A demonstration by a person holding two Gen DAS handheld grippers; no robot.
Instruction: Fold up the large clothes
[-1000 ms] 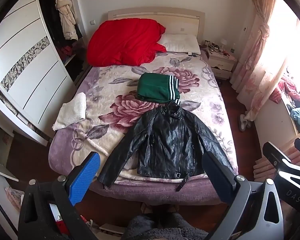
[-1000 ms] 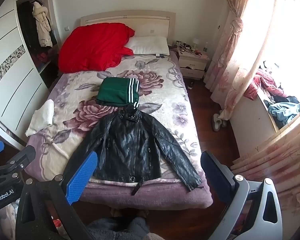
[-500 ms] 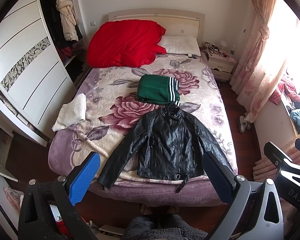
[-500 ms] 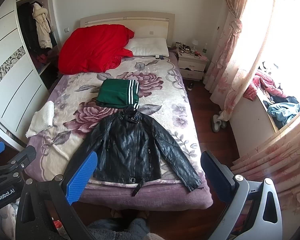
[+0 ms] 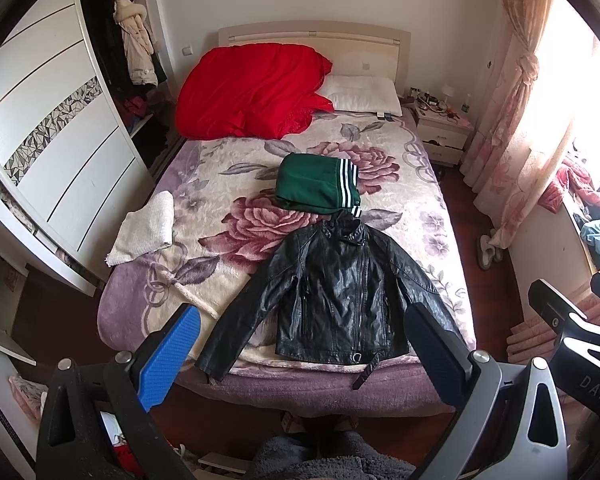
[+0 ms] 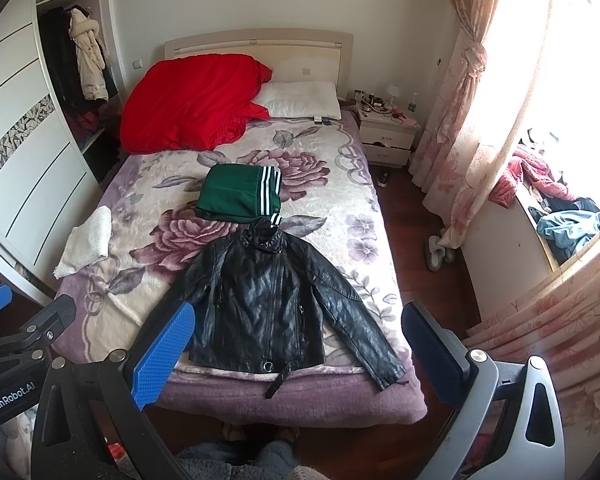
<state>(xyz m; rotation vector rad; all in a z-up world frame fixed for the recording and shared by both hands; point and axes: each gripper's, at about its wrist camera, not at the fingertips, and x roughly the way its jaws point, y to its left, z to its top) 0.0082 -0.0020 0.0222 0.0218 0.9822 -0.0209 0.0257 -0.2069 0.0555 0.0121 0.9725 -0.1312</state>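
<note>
A black leather jacket [image 5: 336, 292] lies spread flat, front up, sleeves out, at the foot of the bed [image 5: 220, 184]; it also shows in the right wrist view [image 6: 268, 304]. A folded green garment with white stripes [image 5: 316, 186] lies just beyond its collar, also in the right wrist view [image 6: 240, 196]. My left gripper [image 5: 300, 360] is open and empty, held above the foot of the bed. My right gripper [image 6: 296, 360] is open and empty, beside it at about the same height.
A red duvet [image 5: 252, 92] and a white pillow [image 5: 360, 94] lie at the headboard. A folded white towel [image 5: 146, 228] sits at the bed's left edge. A wardrobe [image 5: 48, 152] stands left, a nightstand [image 5: 442, 132] and curtains [image 6: 464, 128] right.
Both views have drifted slightly; the bed and jacket sit a little higher in frame. The clothes have not moved and both grippers stay open.
</note>
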